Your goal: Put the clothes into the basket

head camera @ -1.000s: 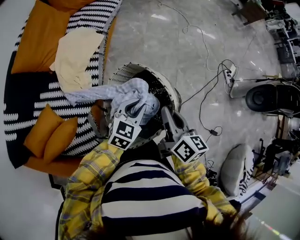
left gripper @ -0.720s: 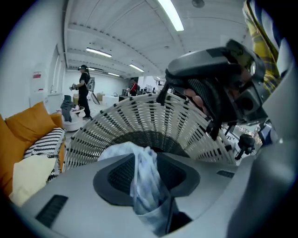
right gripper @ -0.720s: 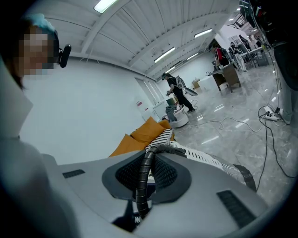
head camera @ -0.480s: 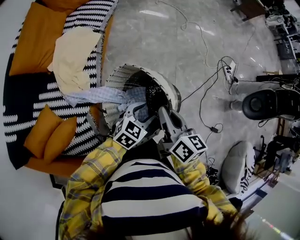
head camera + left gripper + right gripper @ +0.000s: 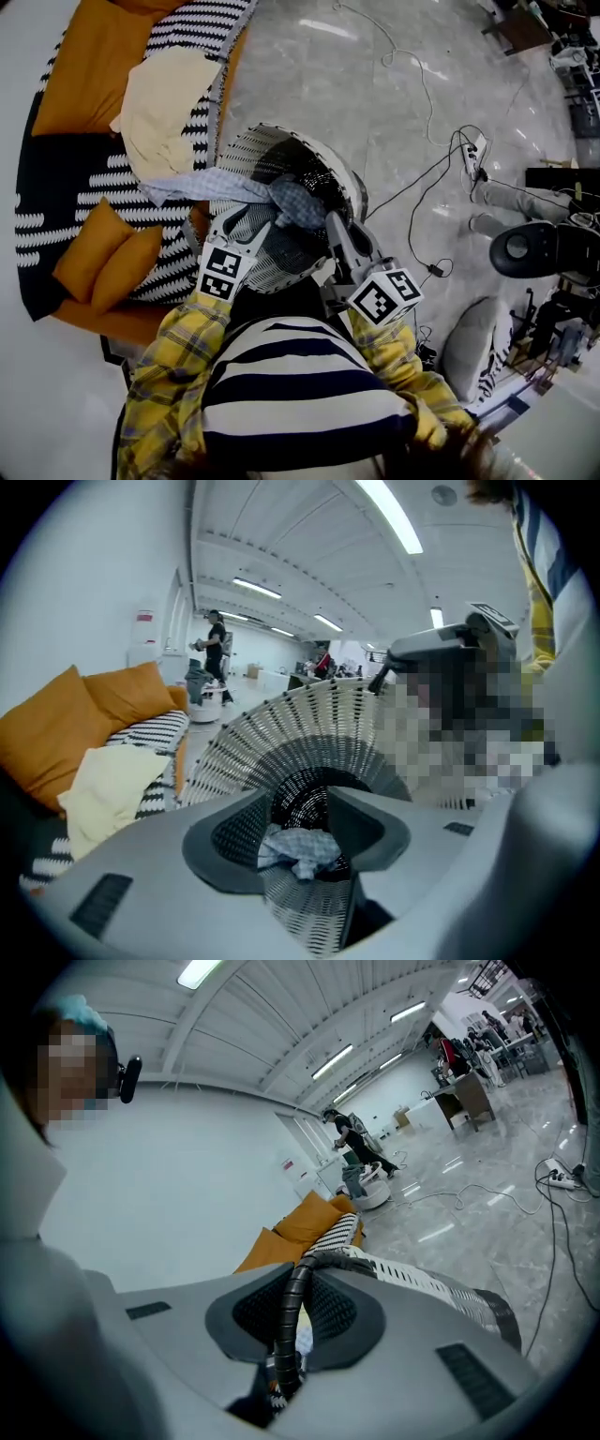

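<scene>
Grips the basket's (image 5: 246, 150) handle (image 5: 298, 1279) in the right gripper's (image 5: 296, 1314) shut jaws, with the left gripper's (image 5: 302, 829) jaws just opened and empty over the basket, blue cloth (image 5: 239, 188) draped across its rim, cream cloth (image 5: 173, 103) beside it on the sofa (image 5: 75, 192).

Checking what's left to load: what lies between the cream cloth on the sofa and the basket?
The light-blue cloth: in the head view it trails from the striped sofa, just below the cream cloth, over the rim of the basket and inside.
</scene>
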A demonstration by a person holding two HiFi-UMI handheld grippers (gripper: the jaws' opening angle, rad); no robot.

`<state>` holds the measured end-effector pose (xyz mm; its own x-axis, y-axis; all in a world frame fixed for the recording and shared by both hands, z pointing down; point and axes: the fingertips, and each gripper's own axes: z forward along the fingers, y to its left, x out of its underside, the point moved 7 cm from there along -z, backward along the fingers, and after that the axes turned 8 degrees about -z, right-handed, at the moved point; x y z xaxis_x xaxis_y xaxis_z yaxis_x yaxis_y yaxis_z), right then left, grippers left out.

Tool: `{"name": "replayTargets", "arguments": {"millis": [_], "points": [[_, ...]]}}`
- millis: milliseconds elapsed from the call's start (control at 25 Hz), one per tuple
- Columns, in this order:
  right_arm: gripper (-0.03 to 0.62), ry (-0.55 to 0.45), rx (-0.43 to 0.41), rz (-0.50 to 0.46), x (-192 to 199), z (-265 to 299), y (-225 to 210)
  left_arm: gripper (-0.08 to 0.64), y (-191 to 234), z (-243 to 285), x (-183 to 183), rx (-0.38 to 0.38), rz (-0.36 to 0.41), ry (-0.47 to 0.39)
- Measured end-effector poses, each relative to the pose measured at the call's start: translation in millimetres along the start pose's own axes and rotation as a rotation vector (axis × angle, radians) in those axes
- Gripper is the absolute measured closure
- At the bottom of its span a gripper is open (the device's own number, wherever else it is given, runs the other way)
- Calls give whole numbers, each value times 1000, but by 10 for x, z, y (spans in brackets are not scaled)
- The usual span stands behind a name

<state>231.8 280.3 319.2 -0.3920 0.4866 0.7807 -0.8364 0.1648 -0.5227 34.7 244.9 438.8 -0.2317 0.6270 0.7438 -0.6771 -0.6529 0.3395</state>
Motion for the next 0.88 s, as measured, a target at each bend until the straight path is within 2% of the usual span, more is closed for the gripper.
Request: {"name": "replayTargets", "arguments": {"millis": [120,280,520,720,880], "points": [[543,14,-44,-9,-54,59,10,344,256,-172,93,-122,-91,-23],[543,30,-91,-22,-114,163,12,344,491,-382,149,-257,-171,-73],[543,64,-179,-37,-114,375,14,344,693,-658,285,-417,-232,-113],[545,105,-203,-72,-135,574,15,344,909,-827,385,-510,-283,-119],[543,128,-198,-100,-138,695,100,344,1189,-841,579,-529,-349,-96]]}}
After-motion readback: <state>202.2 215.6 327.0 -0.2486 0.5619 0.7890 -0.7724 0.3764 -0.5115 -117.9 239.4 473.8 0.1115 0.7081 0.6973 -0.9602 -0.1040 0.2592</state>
